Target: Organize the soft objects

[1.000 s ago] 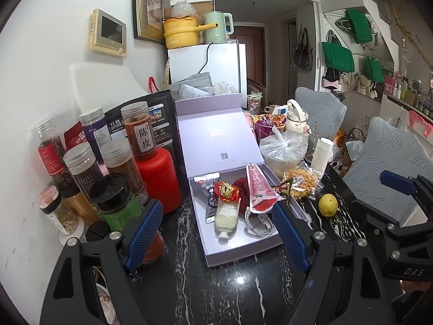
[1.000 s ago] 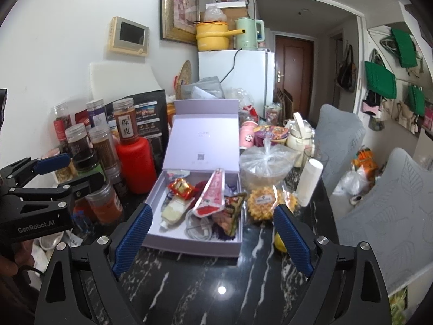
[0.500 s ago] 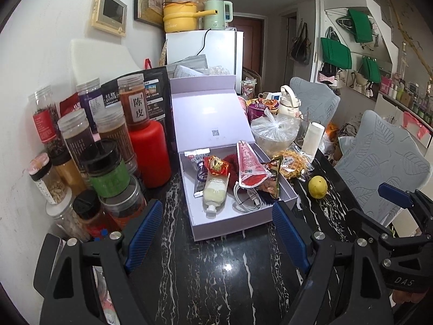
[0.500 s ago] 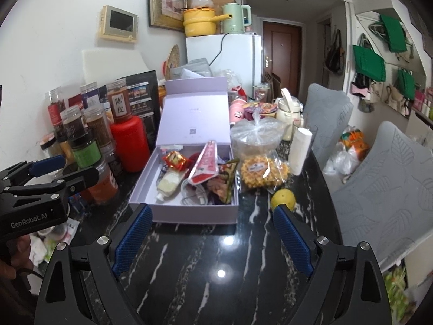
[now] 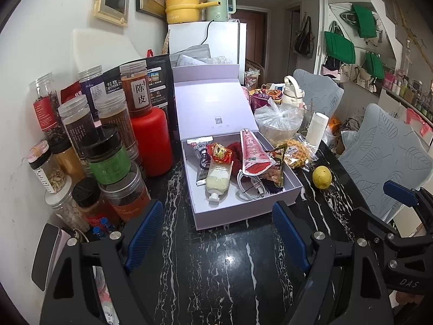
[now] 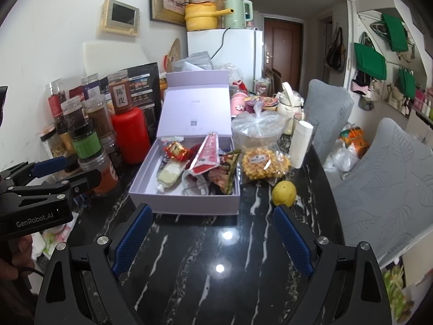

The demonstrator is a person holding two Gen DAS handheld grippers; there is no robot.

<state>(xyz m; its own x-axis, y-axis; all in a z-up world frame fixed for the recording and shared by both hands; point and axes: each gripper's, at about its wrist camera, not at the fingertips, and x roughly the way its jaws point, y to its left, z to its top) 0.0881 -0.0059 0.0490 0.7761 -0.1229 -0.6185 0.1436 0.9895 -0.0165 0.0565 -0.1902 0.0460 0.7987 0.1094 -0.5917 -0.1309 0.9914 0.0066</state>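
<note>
An open lilac box [image 5: 243,214] [image 6: 186,203] sits on the black marble table, its lid standing up at the back. Inside lie a cream tube [image 5: 217,180] [image 6: 169,176], a pink-red pouch [image 5: 253,154] [image 6: 207,154], a red candy wrapper [image 5: 220,153], a dark snack bag [image 5: 274,168] and a white cable [image 5: 250,189]. My left gripper [image 5: 216,205] hovers open just short of the box's front wall, with nothing between its blue pads. My right gripper [image 6: 213,210] hovers beside it, likewise open and empty.
Several spice jars [image 5: 108,159] and a red bottle [image 5: 153,140] crowd the table's left side. Right of the box lie a bagged waffle snack [image 6: 261,163], a lemon [image 6: 283,193], a bagged bowl [image 6: 257,130] and a white cup [image 6: 300,146]. Grey chairs [image 6: 384,178] flank the right table edge.
Both grippers sank a little, so the box now sits higher and farther in each view, with more bare tabletop in front. Nothing in the box has shifted.
</note>
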